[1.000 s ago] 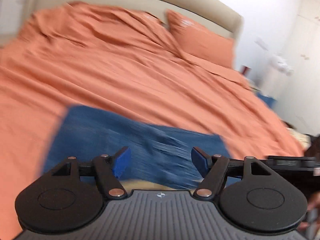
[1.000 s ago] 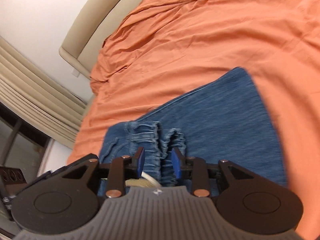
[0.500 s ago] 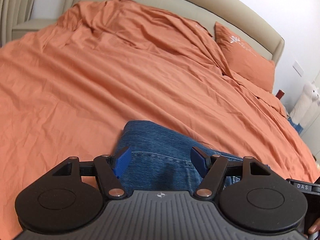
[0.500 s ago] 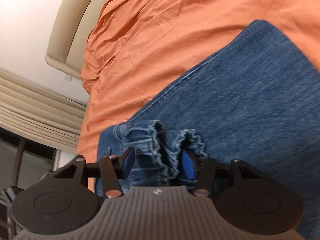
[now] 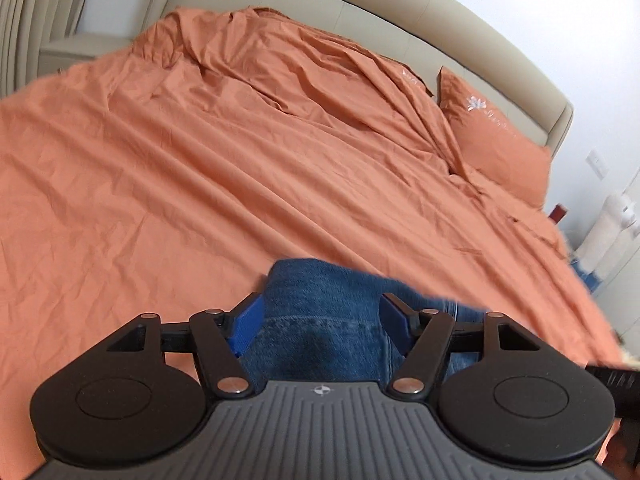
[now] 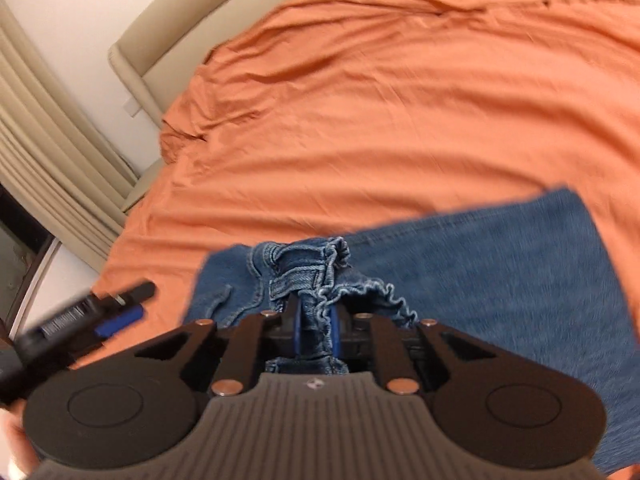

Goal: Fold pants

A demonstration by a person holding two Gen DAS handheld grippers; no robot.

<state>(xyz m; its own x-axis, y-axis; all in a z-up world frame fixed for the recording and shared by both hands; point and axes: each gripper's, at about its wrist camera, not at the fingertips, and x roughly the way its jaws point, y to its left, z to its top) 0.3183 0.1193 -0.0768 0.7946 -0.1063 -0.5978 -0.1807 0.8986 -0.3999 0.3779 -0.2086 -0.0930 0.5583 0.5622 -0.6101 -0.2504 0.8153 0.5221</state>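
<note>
Blue denim pants (image 6: 500, 264) lie on the orange bed sheet (image 6: 380, 120). My right gripper (image 6: 316, 328) is shut on the gathered, frilled waistband of the pants (image 6: 308, 272), which bunches up in front of the fingers. In the left wrist view my left gripper (image 5: 324, 320) is open, its blue pads either side of a fold of the pants (image 5: 320, 320) that lies between the fingers without being pinched. The left gripper also shows blurred at the left of the right wrist view (image 6: 92, 320).
The orange sheet (image 5: 240, 160) covers the wide bed. An orange pillow (image 5: 492, 140) lies at the far right by the beige headboard (image 5: 360, 20). Beige curtains (image 6: 48, 152) hang at the left. A white object (image 5: 608, 228) stands beyond the bed's right edge.
My right gripper has closed on the bunched waistband. My left gripper has stayed open and moved further onto the pants, so less denim shows ahead of it.
</note>
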